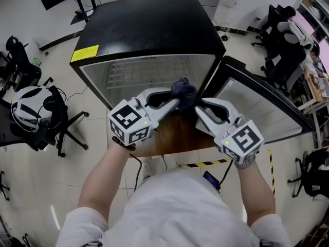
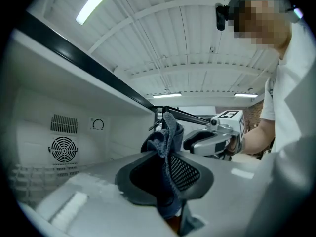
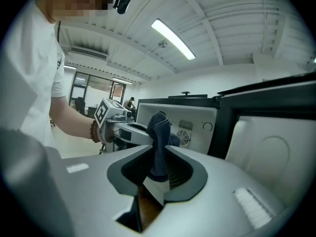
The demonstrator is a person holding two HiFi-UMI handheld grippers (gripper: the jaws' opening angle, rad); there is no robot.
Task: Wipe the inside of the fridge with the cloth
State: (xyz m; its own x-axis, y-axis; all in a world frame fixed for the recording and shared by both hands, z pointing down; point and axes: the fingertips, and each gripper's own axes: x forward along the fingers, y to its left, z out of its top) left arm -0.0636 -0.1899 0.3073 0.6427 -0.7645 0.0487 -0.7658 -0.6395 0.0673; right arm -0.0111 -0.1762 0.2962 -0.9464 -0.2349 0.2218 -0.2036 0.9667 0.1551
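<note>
left tool (image 1: 178,102) clamped on blue cloth (image 1: 184,90), right tool (image 1: 198,110) slack around it (fridge (image 1: 149,30) open ahead): hold firm, press flat.

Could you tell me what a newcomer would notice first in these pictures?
The small black fridge fills the middle of the head view, its door swung open to the right and a wire shelf showing inside. Right at its opening, a crumpled dark blue cloth sticks up between the tips of the left tool and the right tool, each held in one of the person's hands.
</note>
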